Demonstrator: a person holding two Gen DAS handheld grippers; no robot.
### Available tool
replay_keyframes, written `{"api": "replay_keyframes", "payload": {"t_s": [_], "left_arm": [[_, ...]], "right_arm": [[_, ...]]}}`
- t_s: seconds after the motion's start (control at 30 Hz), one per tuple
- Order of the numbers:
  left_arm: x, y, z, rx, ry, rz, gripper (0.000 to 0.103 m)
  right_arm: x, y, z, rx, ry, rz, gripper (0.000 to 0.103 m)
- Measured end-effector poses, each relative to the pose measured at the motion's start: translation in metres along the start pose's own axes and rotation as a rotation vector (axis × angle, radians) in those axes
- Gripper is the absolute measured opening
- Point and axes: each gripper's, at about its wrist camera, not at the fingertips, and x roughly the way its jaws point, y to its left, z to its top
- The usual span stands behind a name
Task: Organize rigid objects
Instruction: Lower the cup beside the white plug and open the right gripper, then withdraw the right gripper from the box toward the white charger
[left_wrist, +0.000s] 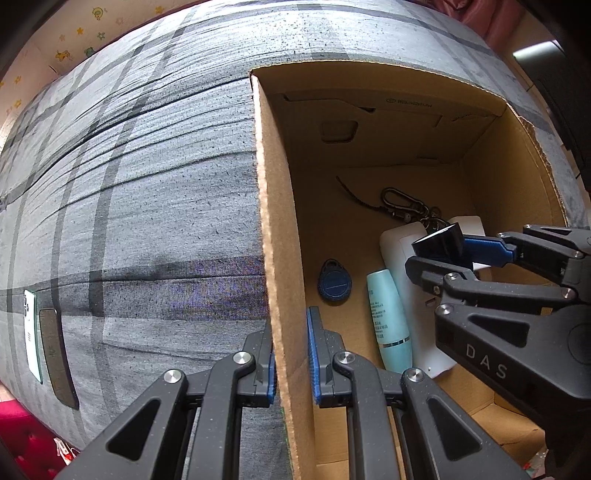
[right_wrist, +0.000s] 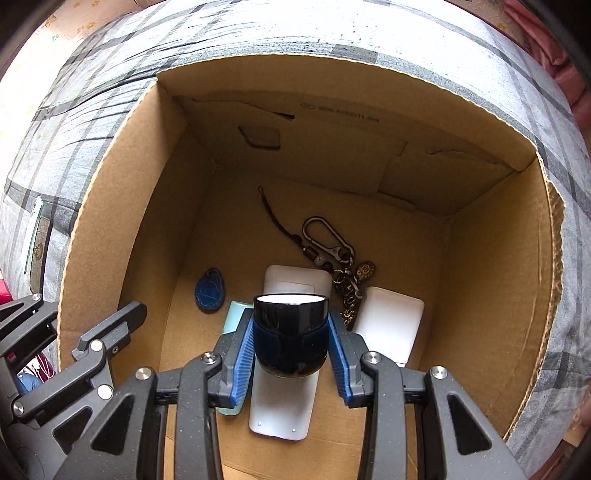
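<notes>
1. My left claw (left_wrist: 291, 363) is clamped shut on the near wall of the cardboard box (left_wrist: 275, 229), one pad inside and one outside, steadying it on the grey plaid bedcover (left_wrist: 129, 184).
2. My right claw (right_wrist: 291, 350) is partly open around a small glossy black jar (right_wrist: 290, 332) and holds it by its sides, both blue pads pressed against its body; it points straight down into the box.
3. The jar hangs above the box floor, directly over a long white flat case (right_wrist: 282, 402) that lies just below my right claw.
4. Left of the jar, and lower, lie a pale teal tube (right_wrist: 233, 321) and a blue key fob (right_wrist: 209, 290). Ahead and to the right lie a keyring with a carabiner (right_wrist: 327, 240) and a second white block (right_wrist: 389, 325).
5. I judge the jar to be rigid, smooth and probably slippery; it looks like glass or hard plastic, so it may chip if dropped. Its rounded sides give the pads little flat to bite on, so the grip across its widest part seems the right one.
6. A bare patch of cardboard to the right of the white case looks the safer landing than the case itself.
</notes>
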Motion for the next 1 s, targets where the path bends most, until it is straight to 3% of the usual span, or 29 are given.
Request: {"api": "replay_keyframes", "payload": {"t_s": [0.17, 0.23, 0.67, 0.97, 1.0], "left_arm": [[0.000, 0.000, 0.000, -0.001, 0.000, 0.000, 0.014], [-0.001, 0.000, 0.000, 0.000, -0.001, 0.002, 0.014], [0.000, -0.001, 0.000, -0.003, -0.001, 0.003, 0.014], [0.000, -0.003, 0.001, -0.006, 0.000, 0.013, 0.014], [0.000, -0.003, 0.001, -0.007, 0.000, 0.013, 0.014]], "right_arm": [[0.004, 0.003, 0.003, 0.002, -0.003, -0.004, 0.042], [0.003, 0.002, 0.003, 0.010, -0.008, 0.002, 0.050], [-0.027, 0.000, -0.001, 0.016, -0.076, -0.007, 0.052], [-0.060, -0.015, -0.008, 0.027, -0.140, -0.022, 0.073], [-0.065, -0.017, -0.009, 0.031, -0.145, -0.022, 0.079]]}}
